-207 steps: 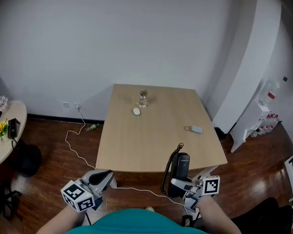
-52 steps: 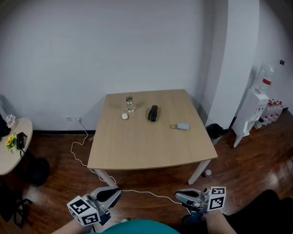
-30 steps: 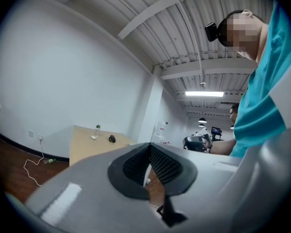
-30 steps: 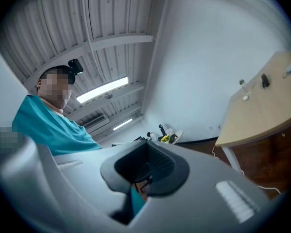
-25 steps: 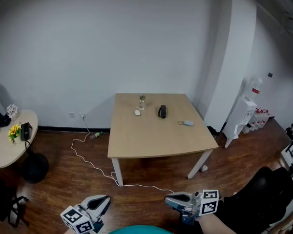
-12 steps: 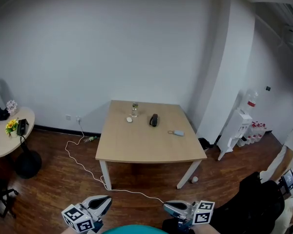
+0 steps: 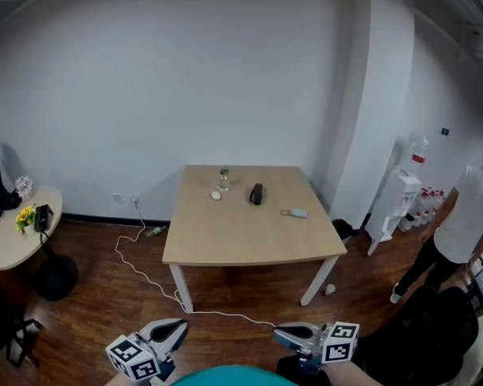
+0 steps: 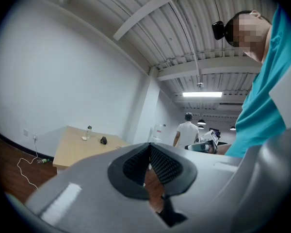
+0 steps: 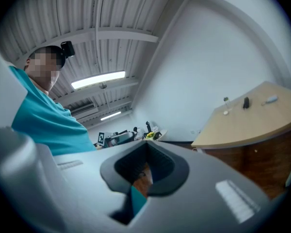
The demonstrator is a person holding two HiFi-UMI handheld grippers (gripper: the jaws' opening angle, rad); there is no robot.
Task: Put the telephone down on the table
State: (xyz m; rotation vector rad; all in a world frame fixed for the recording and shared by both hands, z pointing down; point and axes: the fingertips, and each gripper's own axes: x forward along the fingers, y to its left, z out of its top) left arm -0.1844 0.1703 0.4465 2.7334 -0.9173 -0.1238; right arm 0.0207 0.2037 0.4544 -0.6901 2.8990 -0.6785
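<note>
The black telephone [image 7: 258,193] lies on the wooden table [image 7: 241,240] far ahead of me, toward its back half. Both grippers hang low at the bottom edge of the head view, well short of the table. My left gripper [image 7: 177,326] is shut with nothing in it, and my right gripper [image 7: 281,333] is shut and empty too. In the left gripper view the pads [image 8: 157,161] meet at the tip, and the telephone [image 8: 103,140] is a small dark spot on the distant table [image 8: 72,152]. The right gripper view shows the same closed jaws and the telephone [image 9: 246,102] far off.
On the table stand a small bottle [image 7: 224,178], a white object [image 7: 216,195] and a grey-blue object [image 7: 297,213]. A white cable [image 7: 145,276] trails over the wood floor. A round side table [image 7: 12,236] is left; a water dispenser [image 7: 398,203], a walking person [image 7: 459,223] and a black chair [image 7: 435,332] are right.
The view has shifted slightly and the table sits a little more to the centre. A person in a white shirt has walked further into view at the right. Both grippers stay shut and empty.
</note>
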